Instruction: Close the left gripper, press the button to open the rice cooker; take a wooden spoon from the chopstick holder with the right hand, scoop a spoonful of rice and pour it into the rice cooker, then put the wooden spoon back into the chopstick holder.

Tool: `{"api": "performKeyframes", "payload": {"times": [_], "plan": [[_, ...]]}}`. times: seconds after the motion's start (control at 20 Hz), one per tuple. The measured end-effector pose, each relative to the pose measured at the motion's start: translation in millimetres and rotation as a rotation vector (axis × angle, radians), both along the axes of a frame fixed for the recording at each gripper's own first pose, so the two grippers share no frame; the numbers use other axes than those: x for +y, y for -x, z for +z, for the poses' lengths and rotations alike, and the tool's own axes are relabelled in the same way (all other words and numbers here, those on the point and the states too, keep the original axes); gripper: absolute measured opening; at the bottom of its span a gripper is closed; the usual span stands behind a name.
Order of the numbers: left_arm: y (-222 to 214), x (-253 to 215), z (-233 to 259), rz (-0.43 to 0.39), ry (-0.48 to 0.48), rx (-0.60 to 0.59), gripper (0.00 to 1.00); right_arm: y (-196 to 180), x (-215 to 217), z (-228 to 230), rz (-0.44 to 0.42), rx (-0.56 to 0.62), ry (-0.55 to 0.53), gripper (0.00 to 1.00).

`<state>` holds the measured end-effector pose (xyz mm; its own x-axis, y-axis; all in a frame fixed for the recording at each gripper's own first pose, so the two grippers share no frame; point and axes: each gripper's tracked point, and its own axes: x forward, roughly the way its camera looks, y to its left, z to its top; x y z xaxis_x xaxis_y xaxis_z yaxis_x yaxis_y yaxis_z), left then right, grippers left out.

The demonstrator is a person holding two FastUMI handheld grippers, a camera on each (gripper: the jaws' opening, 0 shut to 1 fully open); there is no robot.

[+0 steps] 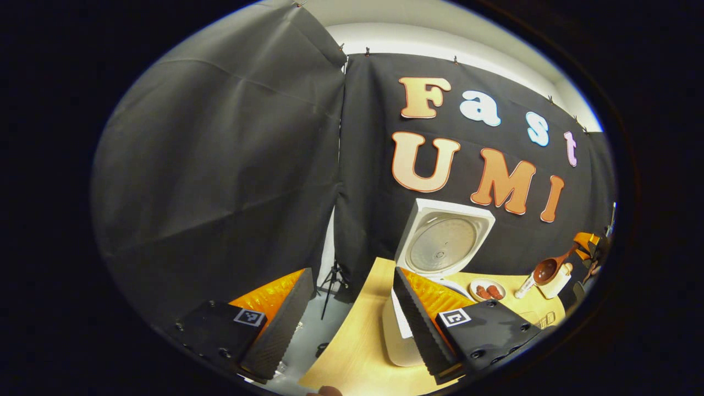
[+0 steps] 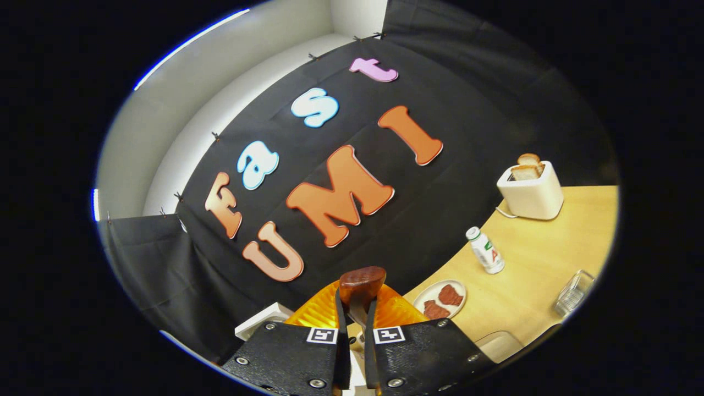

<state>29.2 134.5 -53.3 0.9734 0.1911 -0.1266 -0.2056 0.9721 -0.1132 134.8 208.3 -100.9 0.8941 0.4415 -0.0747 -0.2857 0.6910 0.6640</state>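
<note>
I have the right hand-held gripper (image 2: 352,330) clamped on the wooden spoon (image 2: 360,289): both fingers press the handle between them, and the bowl sticks out ahead, raised above the bench (image 2: 539,264). In the left gripper view I see that same spoon far to the right, its bowl facing the camera and tipped beside a pale container (image 1: 556,281) that I take to be the chopstick holder, though it is too small to be sure. I judge the spoon is freshly taken and not yet dipped; whether it carries any rice I cannot tell, and I cannot find the rice supply in these pictures. The rice cooker (image 1: 440,247) stands with its lid swung up against the wall, so the button step looks done and the pot is ready to receive. My left hand-held gripper (image 1: 352,324) hangs with its 2 fingers well apart, holding nothing, parked by the cooker's near side, I think to keep clear of the pour. Its right finger hides most of the cooker's body and pot opening. On the bench between cooker and spoon sit a small plate (image 2: 440,300) with 2 reddish pieces and a small bottle (image 2: 485,250); farther right a toaster (image 2: 531,192) holds bread, and a clear glass (image 2: 572,291) is cut off near the edge.
</note>
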Motion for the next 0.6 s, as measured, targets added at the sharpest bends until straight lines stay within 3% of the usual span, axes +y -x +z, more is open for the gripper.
{"api": "performKeyframes", "payload": {"times": [0.3,0.6], "plan": [[-13,-46,7,-0.003,0.007,0.001,0.99,-28,-114,-24,-0.100,0.041,0.042,0.10],[-17,-82,5,0.008,0.009,0.019,0.99,-36,-200,-67,-0.163,0.115,0.099,0.10]]}}
